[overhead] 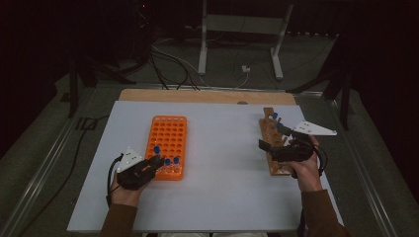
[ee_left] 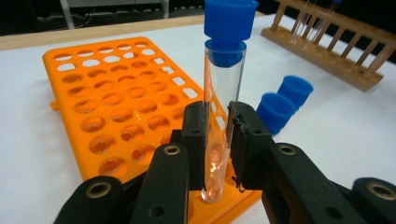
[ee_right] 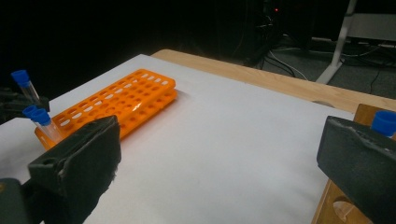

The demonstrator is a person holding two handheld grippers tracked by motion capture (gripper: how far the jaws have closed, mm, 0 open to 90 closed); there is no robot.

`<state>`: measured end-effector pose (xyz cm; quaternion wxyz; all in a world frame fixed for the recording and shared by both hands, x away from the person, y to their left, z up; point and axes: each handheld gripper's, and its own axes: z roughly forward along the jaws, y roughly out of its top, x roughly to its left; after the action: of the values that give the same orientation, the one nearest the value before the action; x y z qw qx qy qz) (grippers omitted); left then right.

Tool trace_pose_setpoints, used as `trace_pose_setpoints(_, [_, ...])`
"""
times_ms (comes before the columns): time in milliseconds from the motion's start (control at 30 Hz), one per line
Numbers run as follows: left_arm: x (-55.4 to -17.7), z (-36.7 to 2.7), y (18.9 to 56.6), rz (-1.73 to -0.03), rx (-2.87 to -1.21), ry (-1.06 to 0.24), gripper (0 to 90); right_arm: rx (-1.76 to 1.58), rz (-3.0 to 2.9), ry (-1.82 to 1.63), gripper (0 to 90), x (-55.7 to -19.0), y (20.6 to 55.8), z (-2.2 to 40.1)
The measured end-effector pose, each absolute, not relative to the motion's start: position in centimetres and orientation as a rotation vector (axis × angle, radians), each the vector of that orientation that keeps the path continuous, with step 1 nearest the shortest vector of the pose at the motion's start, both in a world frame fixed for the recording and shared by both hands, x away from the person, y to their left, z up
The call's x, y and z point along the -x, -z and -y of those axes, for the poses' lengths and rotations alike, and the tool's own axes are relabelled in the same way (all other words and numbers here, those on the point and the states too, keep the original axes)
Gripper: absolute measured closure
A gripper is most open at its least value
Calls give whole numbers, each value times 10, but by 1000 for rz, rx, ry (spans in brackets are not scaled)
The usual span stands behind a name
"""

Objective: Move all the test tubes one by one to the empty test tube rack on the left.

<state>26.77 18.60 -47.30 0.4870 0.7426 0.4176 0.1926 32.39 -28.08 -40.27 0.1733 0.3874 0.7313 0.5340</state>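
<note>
Apparently upright, the test tube (ee_left: 219,121) sits clamped within the left claw (ee_left: 218,140).

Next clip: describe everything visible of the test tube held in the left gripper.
The test tube is clear, glass or plastic, with a blue stopper cap on top. It stands about upright, its rounded bottom at a hole in the near corner of the orange rack. The left gripper is shut on its lower half, fingers pressing both sides. It looks empty.
</note>
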Motion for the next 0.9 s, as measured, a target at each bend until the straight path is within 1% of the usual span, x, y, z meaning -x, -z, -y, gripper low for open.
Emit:
trace_pose_setpoints(200, [-268, -182, 483, -1037, -1901, -458, 780, -1097, -2076, -1516, 0, -324, 403, 281])
trace_pose_setpoints(467, [-268, -176, 487, -1037, -2005, -485, 783, -1095, -2082, -1514, 0, -324, 404, 280])
trace_pose_setpoints(767, [-268, -175, 489, -1027, -2006, -484, 782, -1090, -2089, -1509, 0, -324, 405, 279])
trace_pose_setpoints(900, [-267, -175, 490, -1041, -1984, -463, 756, -1088, -2088, -1511, 0, -324, 404, 279])
